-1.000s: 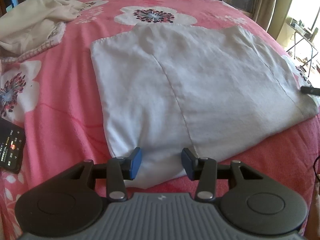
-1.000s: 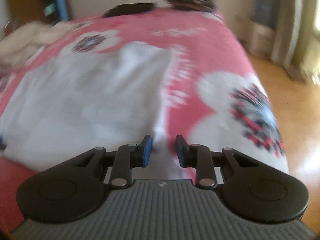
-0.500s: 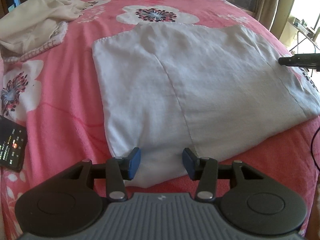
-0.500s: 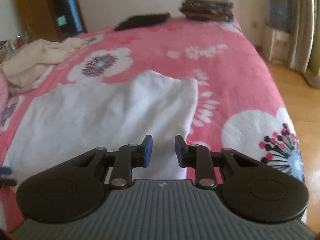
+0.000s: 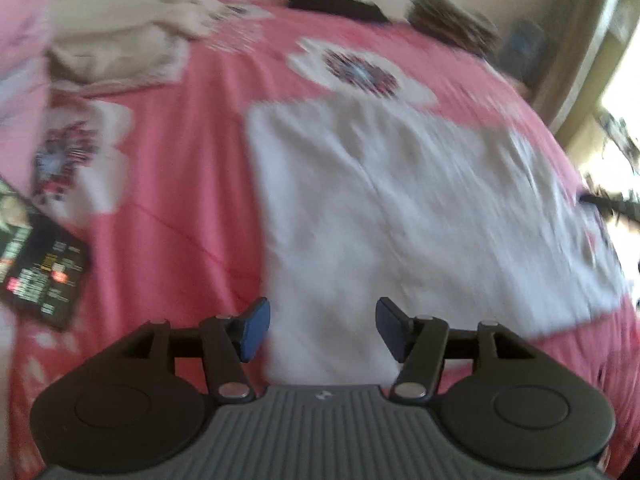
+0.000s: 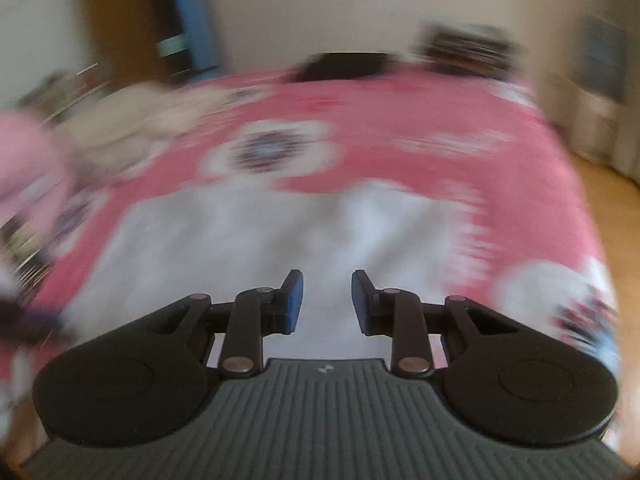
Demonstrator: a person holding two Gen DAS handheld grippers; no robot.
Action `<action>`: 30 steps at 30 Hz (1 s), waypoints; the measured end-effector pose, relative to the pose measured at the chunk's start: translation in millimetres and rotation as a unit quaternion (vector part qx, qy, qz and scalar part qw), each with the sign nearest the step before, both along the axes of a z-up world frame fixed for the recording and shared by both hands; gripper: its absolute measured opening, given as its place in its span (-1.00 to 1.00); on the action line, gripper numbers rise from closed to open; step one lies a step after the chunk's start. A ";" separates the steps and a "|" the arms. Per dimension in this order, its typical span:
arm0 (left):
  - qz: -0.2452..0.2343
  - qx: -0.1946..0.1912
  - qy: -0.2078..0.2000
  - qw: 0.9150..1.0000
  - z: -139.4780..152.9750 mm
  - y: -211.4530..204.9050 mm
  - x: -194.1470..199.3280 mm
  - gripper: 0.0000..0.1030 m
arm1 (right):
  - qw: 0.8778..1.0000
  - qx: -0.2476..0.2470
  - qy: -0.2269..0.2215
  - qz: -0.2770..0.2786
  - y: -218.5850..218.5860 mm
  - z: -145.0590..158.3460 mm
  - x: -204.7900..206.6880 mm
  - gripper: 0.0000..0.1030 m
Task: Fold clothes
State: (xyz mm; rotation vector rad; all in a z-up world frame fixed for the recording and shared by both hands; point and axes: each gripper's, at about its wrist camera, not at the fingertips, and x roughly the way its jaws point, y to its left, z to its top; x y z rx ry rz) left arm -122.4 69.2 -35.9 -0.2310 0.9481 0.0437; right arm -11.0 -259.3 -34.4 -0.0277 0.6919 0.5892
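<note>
Far left, on the pink bedspread (image 5: 192, 168): a phone (image 5: 38, 272) lying face up, well apart from the white cloth (image 5: 400, 208); behind it, a heaped cream garment (image 5: 116, 48).

Mid-bed: white cloth spread flat in a rough rectangle, one seam running down it, near edge toward the bed's front. Could be laid out for a fold or already folded once; impossible to say which.

Left gripper (image 5: 322, 328) over the cloth's near left corner, fingers wide apart, holding nothing. Right gripper (image 6: 326, 302) over the near edge further right, fingers narrower but still parted, also empty.

Both views blurred. Risks: closing on one layer only, so the cloth peels apart on lifting; pinching the bedspread along with the cloth; uneven grips at the two ends, giving a skewed fold. Dragging leftward could snag the phone.
</note>
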 end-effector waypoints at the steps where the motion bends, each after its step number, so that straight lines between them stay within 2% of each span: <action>1: 0.010 -0.005 -0.001 1.000 2.2 6.2 1.4 0.16 | 0.999 -0.004 -0.005 0.038 19.0 3.2 -7.2 -0.42; 4: 0.041 -0.021 -0.003 0.999 8.8 24.8 5.7 0.16 | 0.987 -0.031 -0.035 0.157 81.4 4.9 -40.4 -0.33; 7: 0.072 -0.036 -0.005 0.997 15.4 43.4 10.0 0.16 | 0.961 -0.077 -0.079 0.254 140.1 -8.0 -81.3 -0.21; 10: 0.102 -0.052 -0.007 0.993 22.1 62.0 14.4 0.16 | 0.928 -0.134 -0.128 0.323 184.4 -26.4 -113.8 -0.20; 13: 0.100 -0.054 -0.006 0.994 22.5 65.3 18.3 0.16 | 0.892 -0.177 -0.166 0.380 212.5 -43.6 -135.0 -0.10; 15: 0.092 -0.054 -0.001 0.994 21.2 65.9 19.7 0.16 | 0.876 -0.206 -0.182 0.396 224.9 -54.8 -140.3 -0.09; 16: 0.088 -0.054 0.002 0.995 20.7 66.2 21.1 0.16 | 0.872 -0.216 -0.187 0.397 227.7 -59.5 -141.4 -0.09; 19: 0.074 -0.055 0.008 0.996 22.3 68.5 27.9 0.16 | 0.867 -0.223 -0.197 0.400 235.9 -66.5 -132.5 -0.12; 25: 0.052 -0.054 0.015 0.997 25.7 77.5 46.3 0.16 | 0.873 -0.215 -0.180 0.399 245.2 -67.6 -109.7 -0.16; 26: 0.050 -0.055 0.016 0.997 24.4 78.4 49.2 0.17 | 0.874 -0.211 -0.175 0.402 246.0 -69.2 -107.0 -0.26; 27: 0.050 -0.059 0.017 0.997 22.0 79.0 51.7 0.17 | 0.874 -0.206 -0.170 0.406 246.8 -70.8 -104.5 -0.44; 28: 0.049 -0.064 0.019 0.997 18.9 79.4 54.4 0.17 | 0.880 -0.199 -0.163 0.399 245.0 -71.1 -103.0 -0.57; 29: 0.049 -0.072 0.023 0.996 14.6 79.4 56.8 0.17 | 0.887 -0.192 -0.157 0.390 242.7 -71.2 -101.7 -0.83; 30: 0.049 -0.081 0.027 0.995 9.7 79.0 59.0 0.17 | 0.896 -0.179 -0.146 0.378 239.4 -69.1 -96.9 -0.91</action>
